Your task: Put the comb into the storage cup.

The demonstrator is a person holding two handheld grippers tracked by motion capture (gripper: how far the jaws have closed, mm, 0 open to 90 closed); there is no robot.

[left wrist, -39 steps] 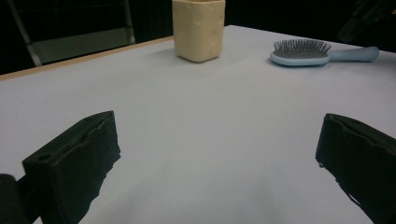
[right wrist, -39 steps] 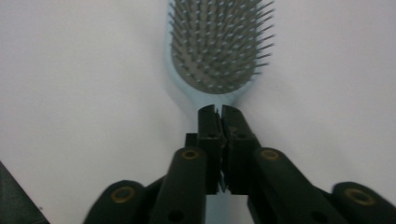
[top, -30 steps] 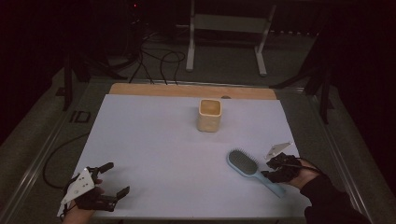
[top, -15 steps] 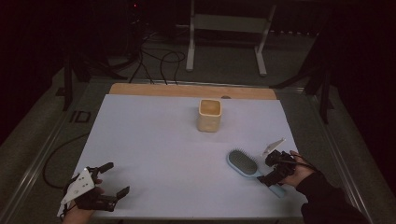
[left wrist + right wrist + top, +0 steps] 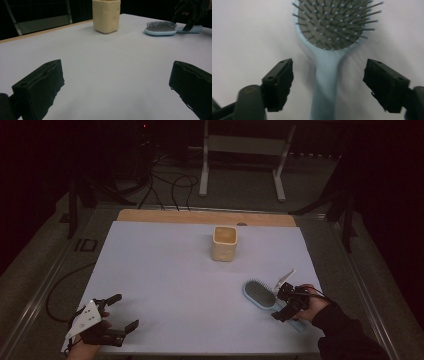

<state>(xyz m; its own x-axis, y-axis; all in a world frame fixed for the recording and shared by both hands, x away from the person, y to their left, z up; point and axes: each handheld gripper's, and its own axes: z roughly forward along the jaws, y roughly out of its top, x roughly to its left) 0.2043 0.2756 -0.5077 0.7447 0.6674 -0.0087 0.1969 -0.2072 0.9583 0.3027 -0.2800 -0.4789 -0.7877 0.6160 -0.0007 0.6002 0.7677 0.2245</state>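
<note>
A light blue hairbrush [image 5: 260, 295] lies bristles up on the white table [image 5: 165, 270], right of centre. My right gripper [image 5: 281, 302] hangs low over its handle [image 5: 324, 82], one jaw on each side. The jaws have just been closing a little, but gaps remain on both sides and the pads do not touch the handle. The brush head [image 5: 329, 22] lies just beyond the fingertips. My left gripper [image 5: 125, 311] rests at the near left corner, open wide over bare table [image 5: 117, 75]. From there the brush [image 5: 161, 27] and the other gripper [image 5: 190, 12] appear far off.
A cream square cup [image 5: 224, 243] stands upright toward the back middle of the table, also in the left gripper view [image 5: 106, 15]. A wooden strip [image 5: 200, 216] edges the far side. Beyond it are a metal stand [image 5: 240, 150] and cables on the floor.
My right gripper has shifted slightly left and lower, from beside the brush handle to straddling it. The brush, the cup and the left gripper have stayed put.
</note>
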